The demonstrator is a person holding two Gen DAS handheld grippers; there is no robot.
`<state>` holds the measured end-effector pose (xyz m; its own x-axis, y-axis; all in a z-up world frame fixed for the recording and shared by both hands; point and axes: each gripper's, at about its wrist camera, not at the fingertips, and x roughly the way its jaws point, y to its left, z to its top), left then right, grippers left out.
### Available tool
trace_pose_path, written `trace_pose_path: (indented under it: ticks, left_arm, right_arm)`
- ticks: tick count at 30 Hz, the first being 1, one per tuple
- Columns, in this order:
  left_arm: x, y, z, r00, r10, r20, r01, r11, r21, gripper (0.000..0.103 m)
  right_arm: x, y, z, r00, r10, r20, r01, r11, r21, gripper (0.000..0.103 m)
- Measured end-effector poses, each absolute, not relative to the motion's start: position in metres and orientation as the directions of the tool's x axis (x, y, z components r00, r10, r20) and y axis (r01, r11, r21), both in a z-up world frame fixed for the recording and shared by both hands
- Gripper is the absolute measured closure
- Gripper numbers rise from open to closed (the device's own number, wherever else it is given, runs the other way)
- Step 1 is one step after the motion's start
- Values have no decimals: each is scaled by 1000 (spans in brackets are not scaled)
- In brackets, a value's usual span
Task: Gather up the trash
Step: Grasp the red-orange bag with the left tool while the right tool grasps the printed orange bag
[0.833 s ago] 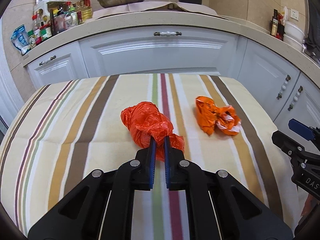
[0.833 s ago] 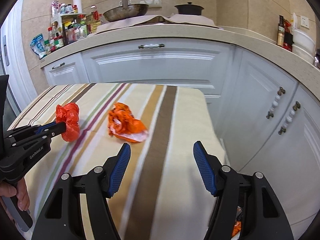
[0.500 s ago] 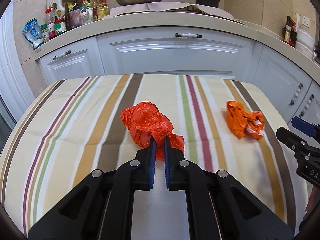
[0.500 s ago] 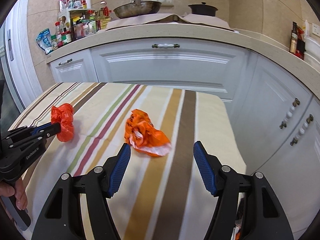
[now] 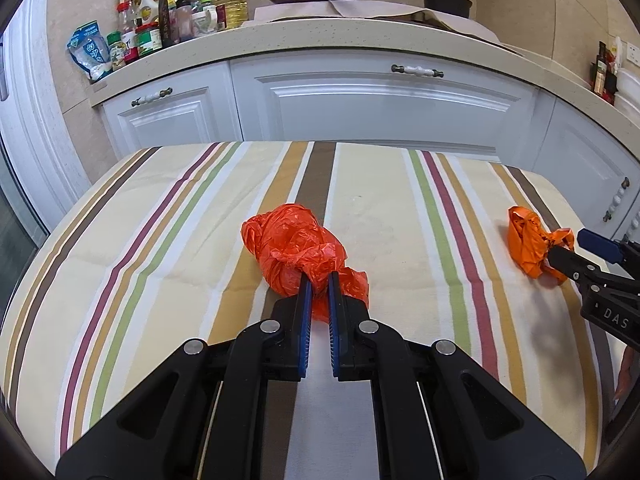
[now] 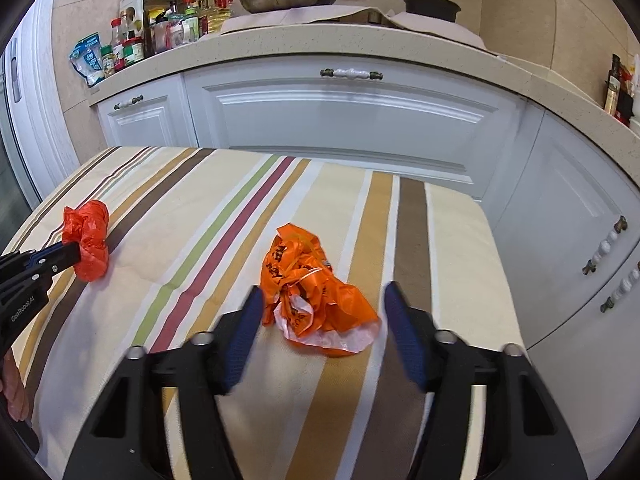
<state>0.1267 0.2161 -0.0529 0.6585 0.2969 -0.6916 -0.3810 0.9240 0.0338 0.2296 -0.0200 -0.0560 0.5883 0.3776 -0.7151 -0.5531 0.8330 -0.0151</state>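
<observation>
Orange bag [image 6: 316, 296], centre frame: light, crumpling, slippery; my right gripper [image 6: 320, 316] is closing around its bunched middle, left gripper [image 5: 318, 292] pinching red bag [image 5: 296, 248].

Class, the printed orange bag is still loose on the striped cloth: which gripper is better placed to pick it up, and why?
Right. The right gripper has its jaws on either side of the printed orange bag and has just been closing on it. The left gripper is shut on the red bag.

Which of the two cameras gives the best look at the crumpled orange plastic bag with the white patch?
The right wrist view: the crumpled orange plastic bag lies close and whole between the open right tongs, lettering visible. In the left wrist view the same bag is small, at the far right edge, partly hidden by those tongs.
</observation>
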Motion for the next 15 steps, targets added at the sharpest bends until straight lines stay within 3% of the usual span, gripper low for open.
trace_pose_path:
  ticks: [3, 6, 15]
  left_arm:
    - [127, 219, -55, 654, 297, -696, -386, 922, 31, 95]
    - [127, 219, -56, 652, 296, -698, -389, 921, 28, 95]
    - [124, 214, -53, 659, 285, -696, -381, 924, 18, 95]
  right_arm:
    - [229, -17, -59, 575, 386, -722, -568, 823, -12, 69]
    - [226, -18, -57, 584, 390, -712, -568, 823, -15, 75]
    - [216, -28, -50, 602, 392, -696, -556, 831, -12, 78]
